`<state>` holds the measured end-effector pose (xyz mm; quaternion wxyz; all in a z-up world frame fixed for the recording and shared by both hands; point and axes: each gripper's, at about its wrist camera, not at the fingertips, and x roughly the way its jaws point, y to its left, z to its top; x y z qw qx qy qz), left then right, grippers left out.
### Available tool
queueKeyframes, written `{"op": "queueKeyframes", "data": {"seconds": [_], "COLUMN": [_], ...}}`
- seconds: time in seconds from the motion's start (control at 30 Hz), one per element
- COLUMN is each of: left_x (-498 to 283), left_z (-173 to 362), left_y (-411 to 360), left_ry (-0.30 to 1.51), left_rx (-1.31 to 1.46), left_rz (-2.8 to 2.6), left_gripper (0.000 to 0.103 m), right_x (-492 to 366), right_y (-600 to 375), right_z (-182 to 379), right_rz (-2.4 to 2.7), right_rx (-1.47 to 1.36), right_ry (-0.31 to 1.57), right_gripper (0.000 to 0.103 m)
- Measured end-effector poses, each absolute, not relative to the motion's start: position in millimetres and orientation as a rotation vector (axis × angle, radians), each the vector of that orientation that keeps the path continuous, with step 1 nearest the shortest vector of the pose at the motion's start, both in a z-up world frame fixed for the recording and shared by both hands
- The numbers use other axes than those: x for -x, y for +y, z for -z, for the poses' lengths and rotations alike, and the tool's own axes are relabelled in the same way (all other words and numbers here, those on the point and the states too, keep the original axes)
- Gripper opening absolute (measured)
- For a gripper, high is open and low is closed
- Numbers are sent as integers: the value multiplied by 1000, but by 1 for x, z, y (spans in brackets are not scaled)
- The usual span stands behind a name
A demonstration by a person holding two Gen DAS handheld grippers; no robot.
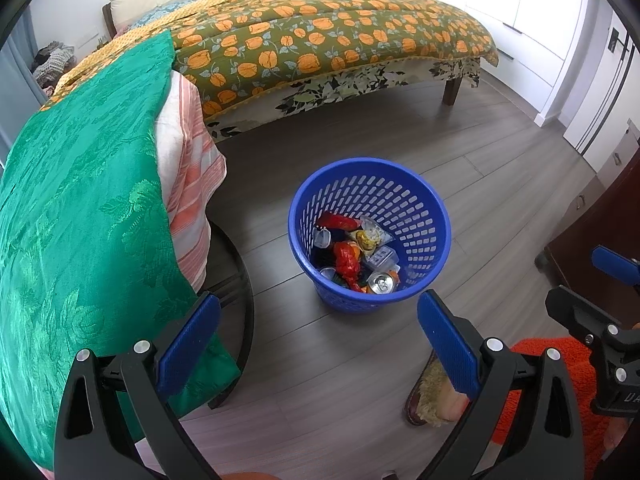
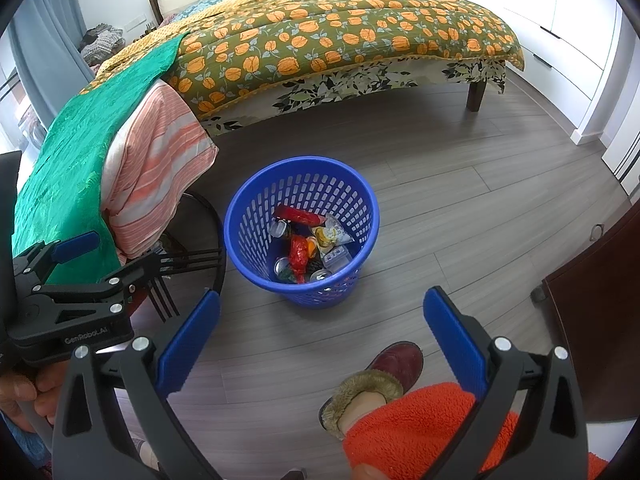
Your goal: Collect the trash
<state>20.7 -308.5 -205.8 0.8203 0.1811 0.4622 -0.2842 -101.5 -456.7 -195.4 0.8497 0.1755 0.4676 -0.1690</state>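
A blue perforated waste basket (image 1: 416, 204) (image 2: 352, 200) stands on the grey wood floor ahead of both grippers. Inside it lie red wrappers (image 1: 346, 262) (image 2: 298, 254), a drink can (image 1: 382, 282) (image 2: 320, 276), a clear snack bag (image 1: 372, 234) (image 2: 332, 234) and other small packaging. My left gripper (image 1: 318, 320) hangs above the floor in front of the basket, open and empty. My right gripper (image 2: 322, 316) is likewise open and empty, short of the basket. The right gripper (image 1: 600, 300) appears at the right edge of the left wrist view, and the left gripper (image 2: 72, 272) at the left of the right wrist view.
A bed with an orange-flowered quilt (image 1: 320, 40) (image 2: 340, 36) fills the back. A chair draped in green cloth (image 1: 80, 208) (image 2: 80, 152) and striped fabric (image 1: 188, 176) stands left. The person's slippered foot (image 2: 380, 376) and orange sleeve (image 2: 420, 428) are near. Dark wooden furniture (image 2: 592, 320) stands right.
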Motion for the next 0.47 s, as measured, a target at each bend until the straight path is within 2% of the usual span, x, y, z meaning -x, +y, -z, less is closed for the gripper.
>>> {"op": "queueKeyframes", "data": {"seconds": [0.47], "left_x": [-14], "left_z": [202], "left_y": [-312], "left_ry": [976], "left_rx": [-404], "left_rz": [619], "left_gripper": [98], "right_x": [104], "right_y": [-456], "right_z": [200], "right_rz": [363], "right_rx": [-372], "right_ry": [988], "right_gripper": [98]}}
